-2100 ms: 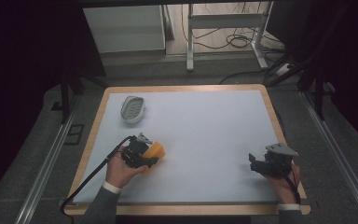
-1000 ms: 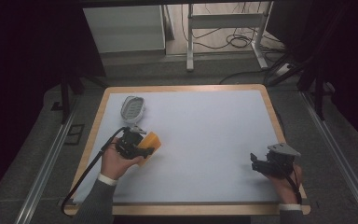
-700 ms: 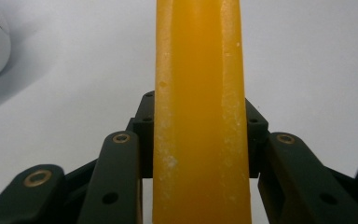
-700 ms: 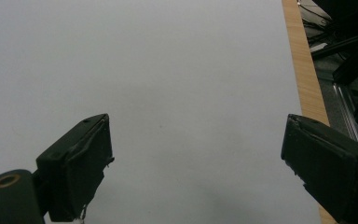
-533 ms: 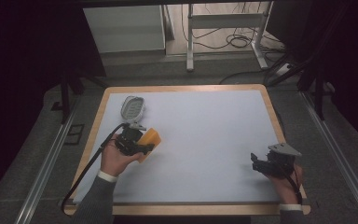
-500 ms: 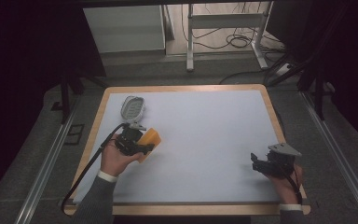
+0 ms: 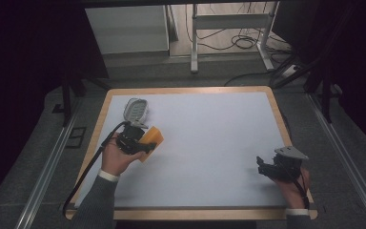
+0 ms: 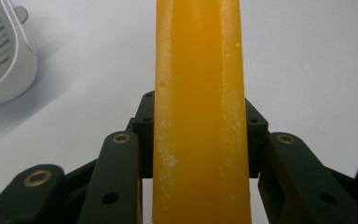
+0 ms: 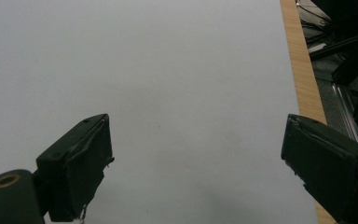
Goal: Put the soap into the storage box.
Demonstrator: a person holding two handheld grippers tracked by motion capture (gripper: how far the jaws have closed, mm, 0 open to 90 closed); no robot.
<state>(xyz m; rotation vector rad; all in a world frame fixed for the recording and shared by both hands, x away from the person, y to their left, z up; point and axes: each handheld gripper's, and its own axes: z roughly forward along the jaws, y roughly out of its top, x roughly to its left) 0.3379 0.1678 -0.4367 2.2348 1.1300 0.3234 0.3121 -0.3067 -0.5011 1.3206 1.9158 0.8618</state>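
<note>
1. The left hand-held gripper [image 7: 134,141] pinches an orange block [image 7: 151,140] at the left part of the surface [image 7: 209,143], toward nine o'clock from its centre. In the left gripper view the block [image 8: 200,112] stands between the black jaws with its long axis running straight away from the camera; its far end is cut off at the top edge.
2. A white slotted dish [image 7: 136,109] lies just beyond the block at about eleven o'clock from it, apart from it; in the left gripper view the dish [image 8: 2,56] is cut off at the left edge.
3. The left hand [image 7: 116,160] grips from behind, its grey sleeve angling in from six o'clock.
4. The right hand-held gripper [image 7: 266,168] sits near the surface's four o'clock corner, its jaws spread wide with nothing between them; its fingertips [image 9: 81,154] hang above bare white surface.
5. The right hand [image 7: 293,186] is mostly hidden behind its tool.
</note>
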